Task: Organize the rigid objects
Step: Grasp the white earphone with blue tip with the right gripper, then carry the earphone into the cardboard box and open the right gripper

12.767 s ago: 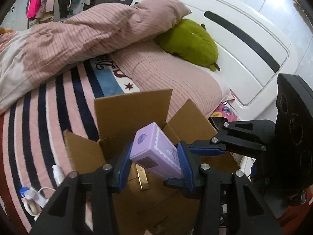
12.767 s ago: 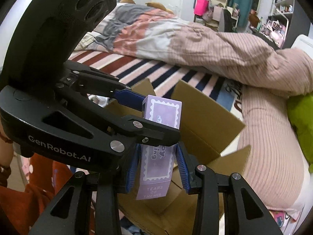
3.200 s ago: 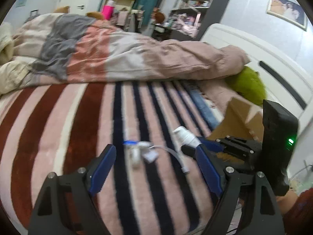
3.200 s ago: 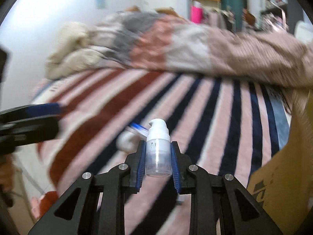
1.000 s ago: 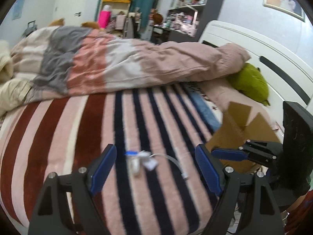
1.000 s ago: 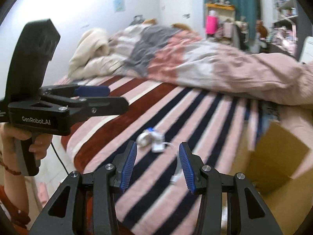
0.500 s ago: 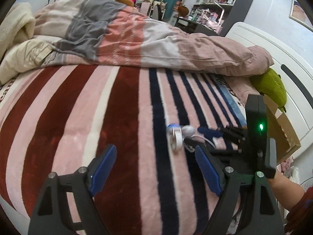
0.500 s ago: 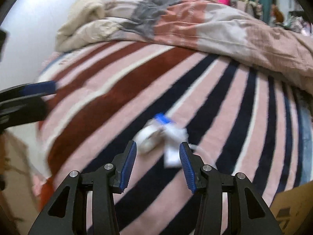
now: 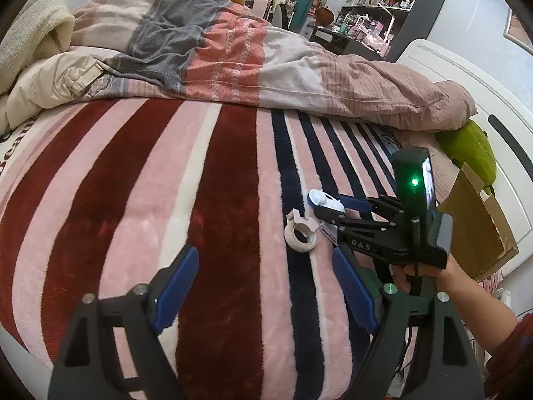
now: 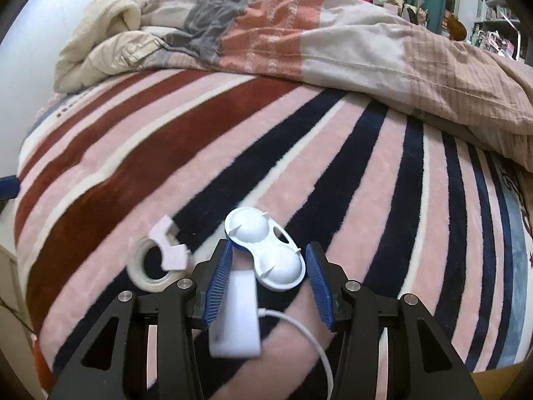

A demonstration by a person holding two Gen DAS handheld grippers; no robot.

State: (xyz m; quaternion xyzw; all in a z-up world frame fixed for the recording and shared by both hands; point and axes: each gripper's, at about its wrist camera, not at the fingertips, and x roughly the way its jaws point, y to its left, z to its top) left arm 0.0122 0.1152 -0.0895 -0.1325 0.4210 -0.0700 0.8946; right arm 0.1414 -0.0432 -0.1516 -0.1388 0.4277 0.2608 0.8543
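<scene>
A white and blue two-dome case (image 10: 266, 250) lies on the striped blanket, between the open blue pads of my right gripper (image 10: 271, 266). A white charger block (image 10: 236, 313) with a cable lies just below it, inside the jaws. A tape roll with a pink holder (image 10: 156, 261) lies to the left. In the left wrist view my right gripper (image 9: 328, 208) reaches the case (image 9: 321, 198) beside the tape roll (image 9: 301, 233). My left gripper (image 9: 266, 283) is open and empty above the blanket.
An open cardboard box (image 9: 479, 223) stands at the bed's right side by a green plush (image 9: 473, 153) and the white headboard (image 9: 466, 76). A rumpled duvet (image 9: 233, 53) lies across the far side of the bed. Shelves stand behind.
My right gripper has moved down and forward, so its open pads now stand on both sides of the white case. My left gripper has pulled back a little.
</scene>
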